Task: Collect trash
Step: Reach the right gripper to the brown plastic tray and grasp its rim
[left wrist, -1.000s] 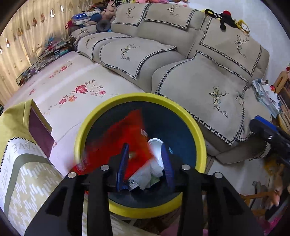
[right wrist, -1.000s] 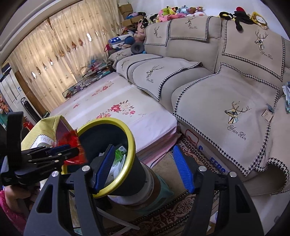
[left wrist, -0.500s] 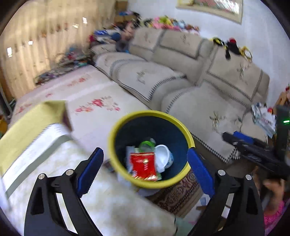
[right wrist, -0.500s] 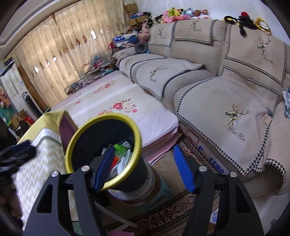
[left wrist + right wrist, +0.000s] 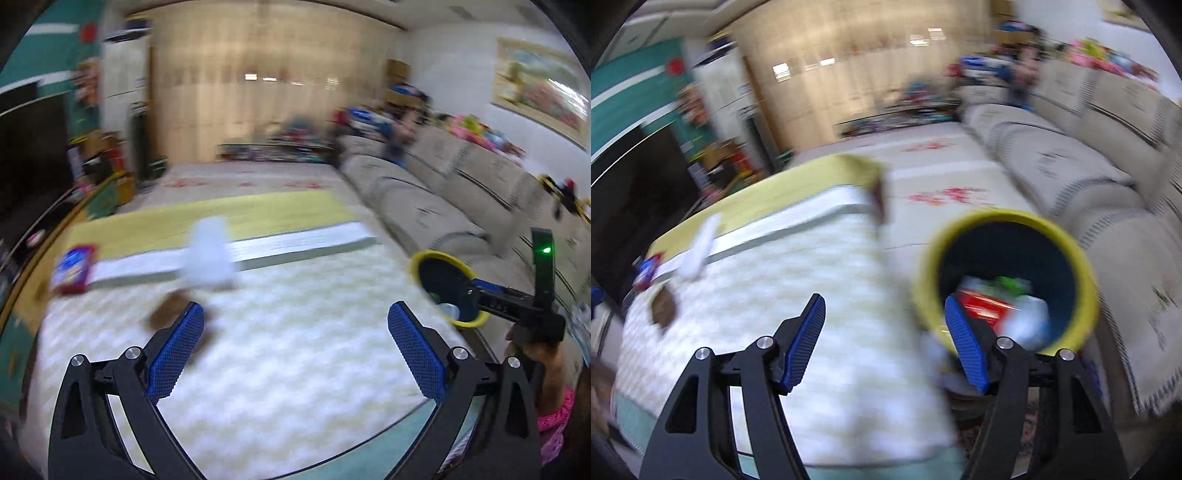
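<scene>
Jaws just opened wide, empty, left gripper [image 5: 295, 339] angled down

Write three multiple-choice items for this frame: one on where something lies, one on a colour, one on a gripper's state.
1. Where does the red snack wrapper lie?
A. on the sofa
B. inside the round waste bin
C. on the floor rug

2. What colour is that bin's rim?
A. yellow
B. white
C. red

3. How does the left gripper stand?
A. shut on a wrapper
B. shut on nothing
C. open, nothing between its pads

Answers:
1 B: the right wrist view shows the wrapper down in the bin among other trash.
2 A: a yellow ring tops the dark bin in both views.
3 C: its blue pads stand wide apart over the patterned tablecloth, having just opened.
</scene>
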Demonstrator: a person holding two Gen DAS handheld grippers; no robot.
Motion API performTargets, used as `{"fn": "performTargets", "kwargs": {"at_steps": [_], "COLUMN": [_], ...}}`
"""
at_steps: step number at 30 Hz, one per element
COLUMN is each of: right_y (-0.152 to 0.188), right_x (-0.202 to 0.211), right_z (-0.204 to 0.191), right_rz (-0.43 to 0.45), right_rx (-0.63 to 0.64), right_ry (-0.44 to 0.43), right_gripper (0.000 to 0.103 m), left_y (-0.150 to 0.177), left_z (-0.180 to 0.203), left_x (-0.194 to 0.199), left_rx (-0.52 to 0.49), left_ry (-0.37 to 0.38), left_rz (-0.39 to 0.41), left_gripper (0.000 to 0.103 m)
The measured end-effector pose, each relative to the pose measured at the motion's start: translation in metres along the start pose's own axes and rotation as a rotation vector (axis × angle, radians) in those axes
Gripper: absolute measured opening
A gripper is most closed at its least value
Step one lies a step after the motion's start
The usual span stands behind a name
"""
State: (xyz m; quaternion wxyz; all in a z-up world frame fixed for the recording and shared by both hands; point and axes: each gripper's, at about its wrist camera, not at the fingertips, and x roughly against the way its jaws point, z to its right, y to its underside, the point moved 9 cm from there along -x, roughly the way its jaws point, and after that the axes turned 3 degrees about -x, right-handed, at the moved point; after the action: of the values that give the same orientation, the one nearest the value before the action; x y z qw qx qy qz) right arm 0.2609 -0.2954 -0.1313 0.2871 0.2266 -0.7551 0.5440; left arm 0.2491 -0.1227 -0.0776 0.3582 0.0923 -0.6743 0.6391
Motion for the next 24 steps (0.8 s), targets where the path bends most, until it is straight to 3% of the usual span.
{"fn": "performTargets", "kwargs": {"at_steps": [5,10,15,24], "right_y": [-0.004,0.007,0.019,0.034], "right_x": [-0.029,-0.071,-0.107,-0.138], "right_z": [-0.132,-0.227,-0.263,-0.282], "right_rz": [-0.047,-0.148,-0.227,-0.287], "right_rx": [0.181,0.292,0.324,0.384], "right_ry": [-0.187,-0.289,-0.282,-0.235], "right_gripper": [0.064,0.064,0.045,0.035], "left_y": [0.024,0.036,0.042,0.057], "left_z": [-0.082,-0.121,-0.127,-0.132], "left_x": [0.025,0.030,0.024,0.007], "left_rx": [0.105,0.157,0.171,0.200], "left_ry": [-0.114,-0.116,-0.101,-0.056], "left_rz": [0.010,0.009,0.000,-0.030], "left_gripper": [0.098,0.098,0.098,0.098]}}
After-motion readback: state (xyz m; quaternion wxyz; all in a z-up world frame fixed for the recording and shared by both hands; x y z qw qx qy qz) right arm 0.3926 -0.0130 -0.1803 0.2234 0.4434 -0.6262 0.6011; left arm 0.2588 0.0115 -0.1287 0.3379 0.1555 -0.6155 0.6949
